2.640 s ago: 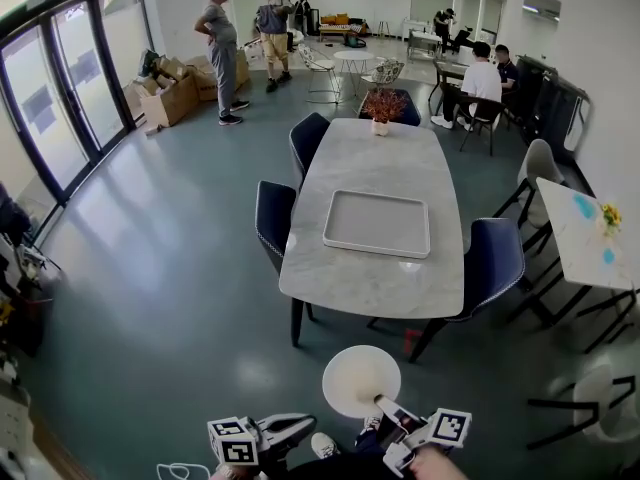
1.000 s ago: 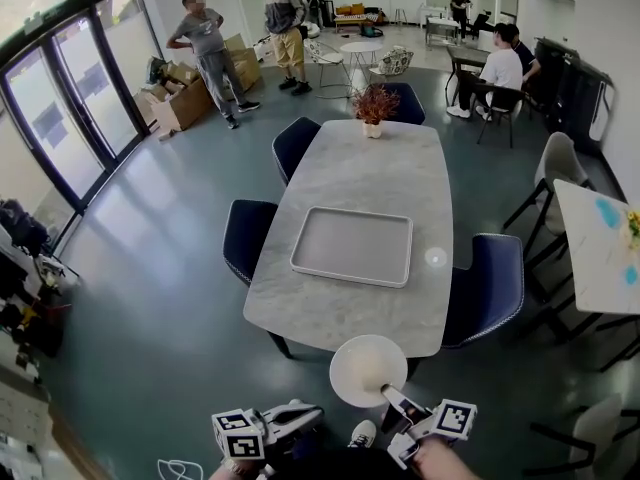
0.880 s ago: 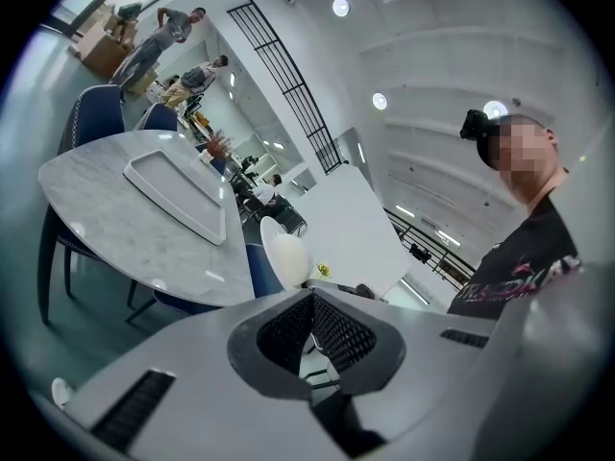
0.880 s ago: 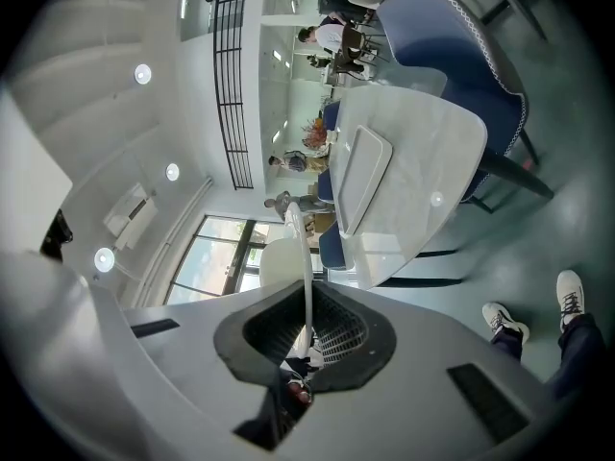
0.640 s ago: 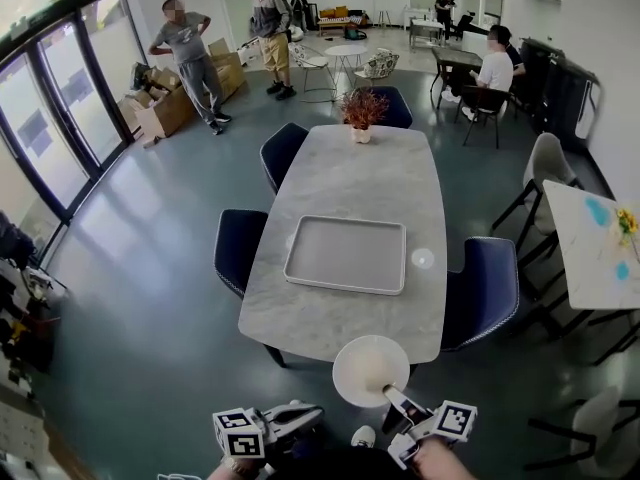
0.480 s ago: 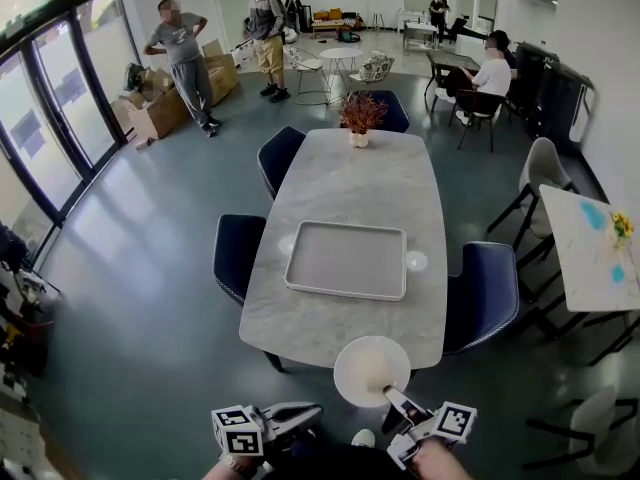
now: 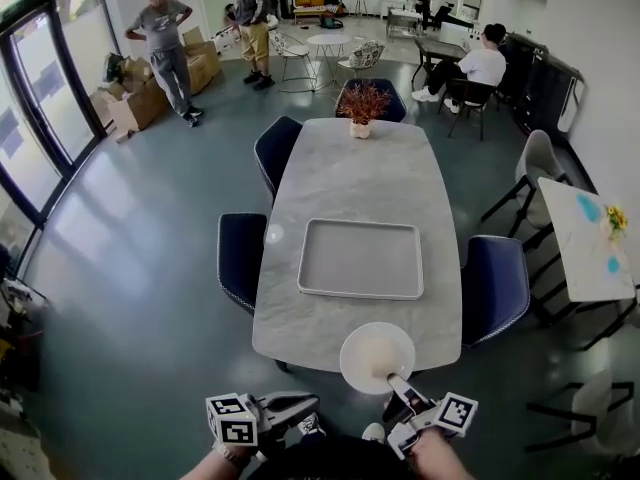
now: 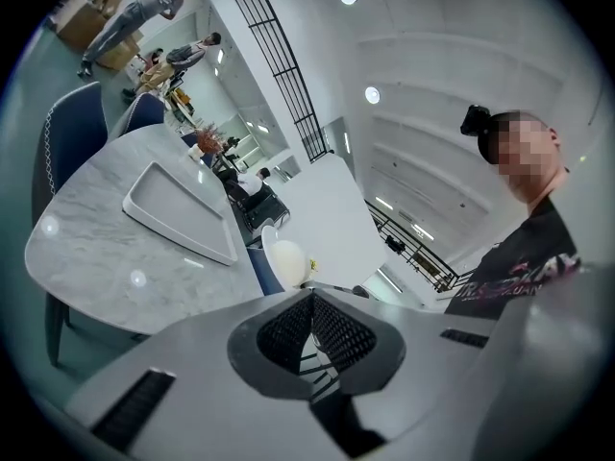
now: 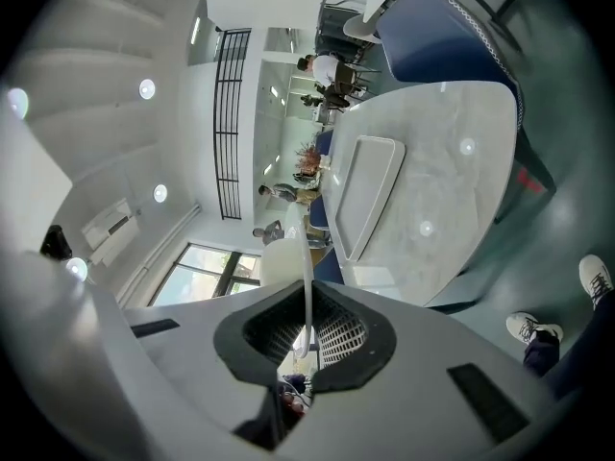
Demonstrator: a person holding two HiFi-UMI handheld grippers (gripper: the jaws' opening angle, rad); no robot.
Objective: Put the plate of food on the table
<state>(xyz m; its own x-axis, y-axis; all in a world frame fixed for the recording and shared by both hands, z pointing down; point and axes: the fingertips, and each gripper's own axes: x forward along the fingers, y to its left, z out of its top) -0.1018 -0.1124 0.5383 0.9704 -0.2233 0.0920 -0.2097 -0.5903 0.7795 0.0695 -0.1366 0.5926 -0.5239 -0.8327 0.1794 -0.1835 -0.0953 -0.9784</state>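
Note:
A round white plate [image 7: 377,357] hangs over the near edge of the grey marble table [image 7: 360,183]; I cannot make out any food on it. My right gripper [image 7: 393,379] is shut on the plate's near rim. The right gripper view shows that rim edge-on [image 9: 307,257] between the pads, with the table [image 9: 452,209] beyond. My left gripper [image 7: 312,401] is shut and holds nothing, low and to the left of the plate. In the left gripper view its jaws [image 8: 312,298] meet, with the plate [image 8: 286,262] past them.
A grey rectangular tray [image 7: 362,259] lies mid-table, and a potted plant [image 7: 362,103] stands at the far end. Dark blue chairs flank the table on the left [image 7: 242,258] and right [image 7: 495,283]. People stand far back left [image 7: 160,38], others sit back right.
I have come closer to the table. The plate in my right gripper now overlaps the table's near edge. The left gripper stays shut and low.

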